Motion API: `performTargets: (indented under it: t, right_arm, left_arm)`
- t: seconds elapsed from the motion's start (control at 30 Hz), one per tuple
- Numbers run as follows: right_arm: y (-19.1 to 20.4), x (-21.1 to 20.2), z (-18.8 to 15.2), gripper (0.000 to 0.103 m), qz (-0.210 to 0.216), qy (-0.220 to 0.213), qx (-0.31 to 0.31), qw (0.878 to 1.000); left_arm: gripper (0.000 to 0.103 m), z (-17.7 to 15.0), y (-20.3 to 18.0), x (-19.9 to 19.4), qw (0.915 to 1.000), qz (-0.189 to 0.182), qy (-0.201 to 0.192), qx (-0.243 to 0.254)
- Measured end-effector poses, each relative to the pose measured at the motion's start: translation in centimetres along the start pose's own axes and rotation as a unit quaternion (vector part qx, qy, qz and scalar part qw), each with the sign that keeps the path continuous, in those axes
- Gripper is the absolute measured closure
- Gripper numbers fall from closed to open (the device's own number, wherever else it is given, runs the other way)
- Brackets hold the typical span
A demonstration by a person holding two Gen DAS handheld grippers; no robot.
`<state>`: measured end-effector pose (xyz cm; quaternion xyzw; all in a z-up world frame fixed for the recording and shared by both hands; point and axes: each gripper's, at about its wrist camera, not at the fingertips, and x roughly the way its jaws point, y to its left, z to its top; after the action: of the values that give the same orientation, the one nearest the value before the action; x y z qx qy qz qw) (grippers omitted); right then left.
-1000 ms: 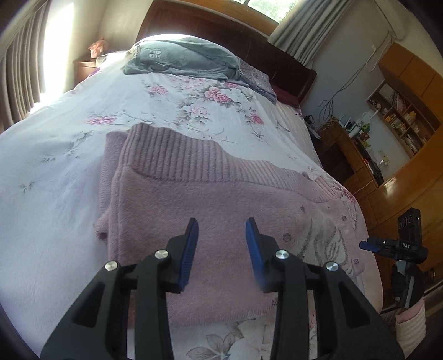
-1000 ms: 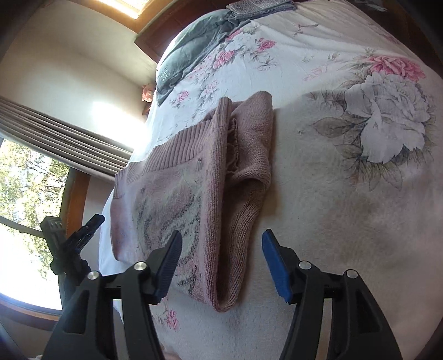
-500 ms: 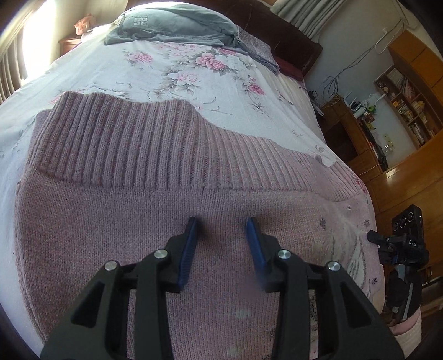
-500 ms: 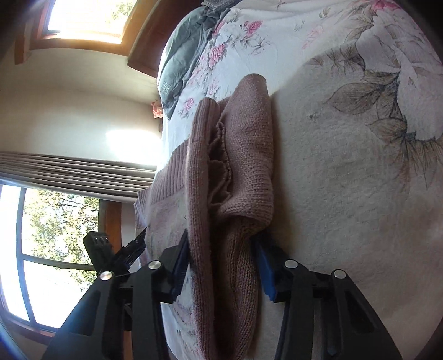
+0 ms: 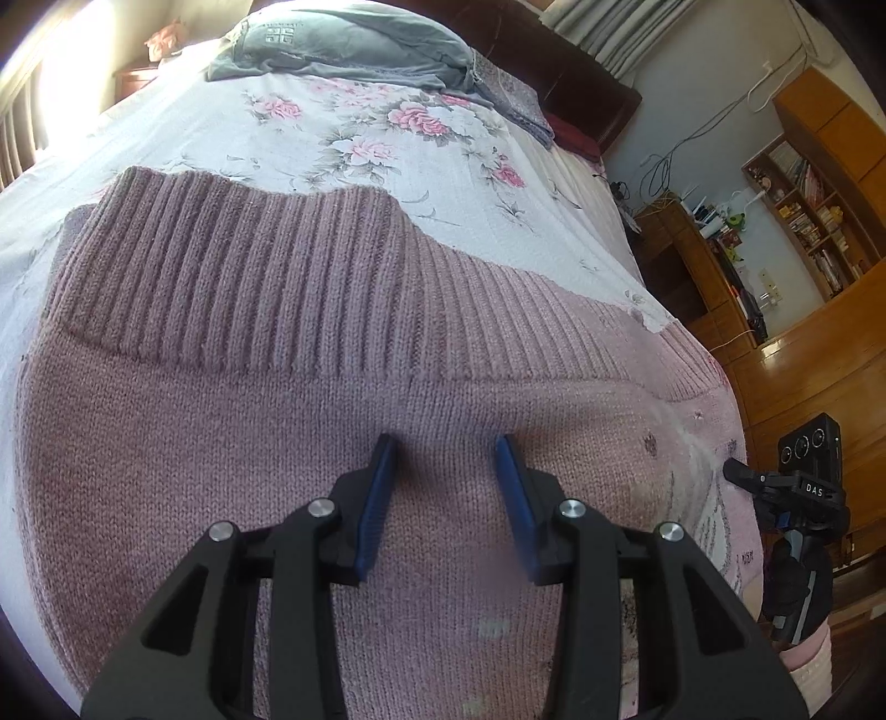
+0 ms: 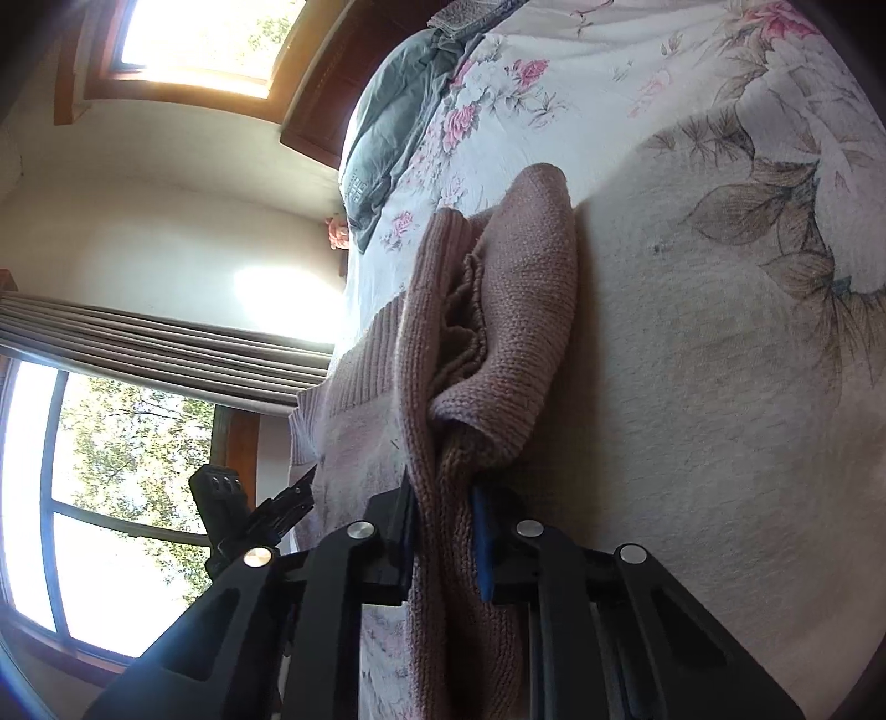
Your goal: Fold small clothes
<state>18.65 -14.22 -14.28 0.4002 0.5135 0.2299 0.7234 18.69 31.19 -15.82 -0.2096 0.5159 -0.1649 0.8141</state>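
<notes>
Centrally in the left wrist view, a dusty-pink knitted sweater with a ribbed hem (image 5: 310,354) is spread on a white bedspread printed with pink roses (image 5: 387,144). Over the knit the left gripper (image 5: 448,459) is held with its blue-padded jaws parted — nothing is gripped between them. In the lower middle of the right wrist view, the right gripper (image 6: 443,531) is seen closed on the sweater's folded edge — layers are pinched between its pads. A grey-green folded garment (image 5: 354,50) lies at the upper centre, near the headboard.
</notes>
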Motion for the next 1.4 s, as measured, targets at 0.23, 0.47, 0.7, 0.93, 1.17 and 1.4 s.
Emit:
performTargets:
  t: [0.23, 0.47, 0.7, 0.93, 1.17, 1.4]
  right_arm:
    - [9.0, 0.1, 1.3, 0.088, -0.015, 0.0, -0.085, 0.996]
    - [20.1, 6.3, 0.1, 0.088, -0.035, 0.057, -0.218, 0.974]
    - [23.5, 17.0, -4.4, 0.088, -0.102, 0.165, -0.284, 0.939]
    - [21.6, 22.3, -7.1, 0.087, -0.139, 0.203, -0.288, 0.925]
    - [22.8, 19.2, -7.8, 0.058, -0.118, 0.184, -0.305, 0.927]
    - [24.9, 14.4, -13.8, 0.044, -0.152, 0.149, -0.423, 0.881]
  left_arm:
    - [0.06, -0.2, 1.3, -3.5, 0.9997, -0.015, -0.012, -0.015]
    - [0.057, -0.7, 4.6, -8.1, 0.9978, -0.023, -0.049, -0.038]
    - [0.056, -1.6, 7.9, -10.7, 0.9954, -0.017, -0.067, -0.066]
    - [0.055, -2.0, 8.9, -12.1, 0.994, -0.018, -0.077, -0.075]
    - [0.055, -1.8, 8.5, -12.3, 0.9931, -0.034, -0.08, -0.079]
    - [0.052, -1.5, 7.7, -12.4, 0.9928, -0.049, -0.079, -0.077]
